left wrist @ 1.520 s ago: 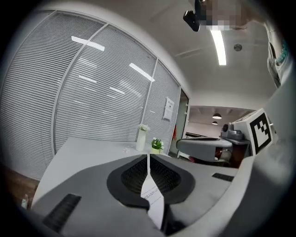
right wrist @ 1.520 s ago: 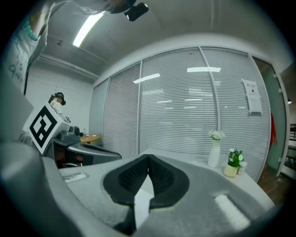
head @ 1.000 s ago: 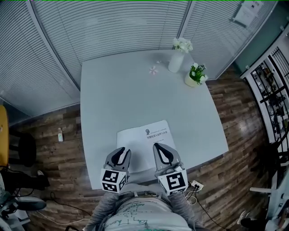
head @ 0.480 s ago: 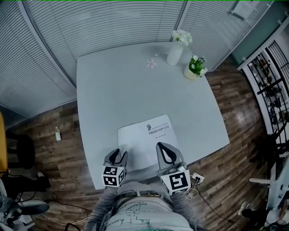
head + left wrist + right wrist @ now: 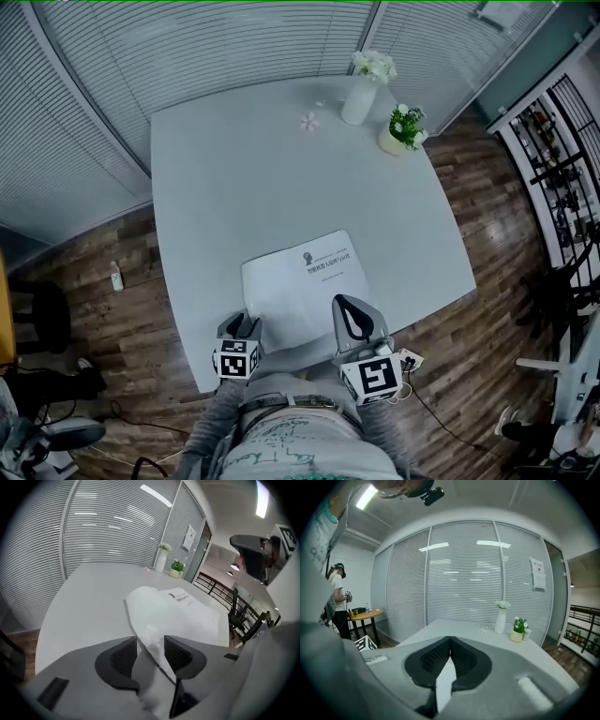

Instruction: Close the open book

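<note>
1. Your left gripper is at the near-left corner of the thin white paper book. Its dark ribbed jaws have just been opening and now stand wide apart. The corner lies loose between them, and neither pad presses on it.
2. Your right gripper hovers over the book's near-right corner, clenched pad to pad and holding nothing. The white sliver under the seam is probably the book seen through the gap.
3. The book lies flat near the front edge of the pale grey matte table. The small dark print sits only on its right half, so it reads as open. The step in hand looks like the reach for the left-hand leaf.
4. For the next move, pinch that leaf close to its corner. Lift it and swing it over onto the printed side.
5. The sheets look smooth, limp and slightly bowed. Expect them to flex, so take a shallow, firm bite.
6. Well beyond the book there are three things:
   - a small pink flower
   - a tall white ceramic vase of white blossoms
   - a round pale pot with a green plant
</note>
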The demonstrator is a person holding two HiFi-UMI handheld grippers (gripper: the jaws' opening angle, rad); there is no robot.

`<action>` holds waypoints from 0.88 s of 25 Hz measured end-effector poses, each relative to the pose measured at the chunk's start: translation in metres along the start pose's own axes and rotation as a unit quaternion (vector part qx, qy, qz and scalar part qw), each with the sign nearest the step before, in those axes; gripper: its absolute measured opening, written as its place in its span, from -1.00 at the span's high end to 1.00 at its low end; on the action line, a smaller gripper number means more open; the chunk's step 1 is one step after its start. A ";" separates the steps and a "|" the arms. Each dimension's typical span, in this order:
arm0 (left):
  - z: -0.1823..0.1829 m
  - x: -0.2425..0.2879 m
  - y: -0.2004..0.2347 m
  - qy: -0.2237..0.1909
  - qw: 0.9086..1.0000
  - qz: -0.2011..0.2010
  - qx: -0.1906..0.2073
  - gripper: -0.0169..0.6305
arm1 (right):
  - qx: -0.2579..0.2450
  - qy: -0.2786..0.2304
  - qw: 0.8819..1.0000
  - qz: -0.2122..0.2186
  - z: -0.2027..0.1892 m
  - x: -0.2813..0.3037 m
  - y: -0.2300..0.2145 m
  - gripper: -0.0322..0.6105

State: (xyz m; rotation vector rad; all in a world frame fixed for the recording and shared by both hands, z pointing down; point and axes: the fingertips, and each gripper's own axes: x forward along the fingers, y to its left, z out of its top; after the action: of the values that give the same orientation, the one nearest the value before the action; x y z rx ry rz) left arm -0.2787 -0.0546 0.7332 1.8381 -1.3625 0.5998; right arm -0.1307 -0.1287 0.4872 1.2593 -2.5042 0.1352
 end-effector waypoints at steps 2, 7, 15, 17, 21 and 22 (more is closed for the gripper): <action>-0.006 0.004 -0.002 0.010 1.000 -0.006 0.000 0.39 | 0.006 0.001 1.000 -0.004 -0.003 -0.002 -0.001 0.89; -0.017 0.014 -0.006 0.032 0.999 -0.013 -0.006 0.39 | 0.010 0.004 1.000 -0.009 -0.006 -0.005 -0.008 0.89; -0.024 0.019 -0.012 0.056 0.997 0.013 0.051 0.46 | 0.011 -0.004 1.000 -0.015 -0.004 -0.015 -0.028 0.89; -0.023 0.020 -0.015 0.060 0.997 0.014 0.047 0.48 | 0.014 -0.004 1.000 -0.015 -0.007 -0.017 -0.033 0.89; -0.019 0.023 -0.021 0.055 0.998 0.004 0.024 0.65 | 0.018 -0.002 1.000 -0.016 -0.008 -0.021 -0.044 0.89; -0.018 0.024 -0.023 0.054 0.998 0.003 0.021 0.67 | 0.018 -0.002 1.000 -0.016 -0.008 -0.022 -0.047 0.89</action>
State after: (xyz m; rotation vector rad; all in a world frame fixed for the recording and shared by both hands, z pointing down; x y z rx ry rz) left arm -0.2477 -0.0514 0.7553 1.8084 -1.2927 0.7255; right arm -0.0792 -0.1385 0.4845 1.3130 -2.4944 0.1709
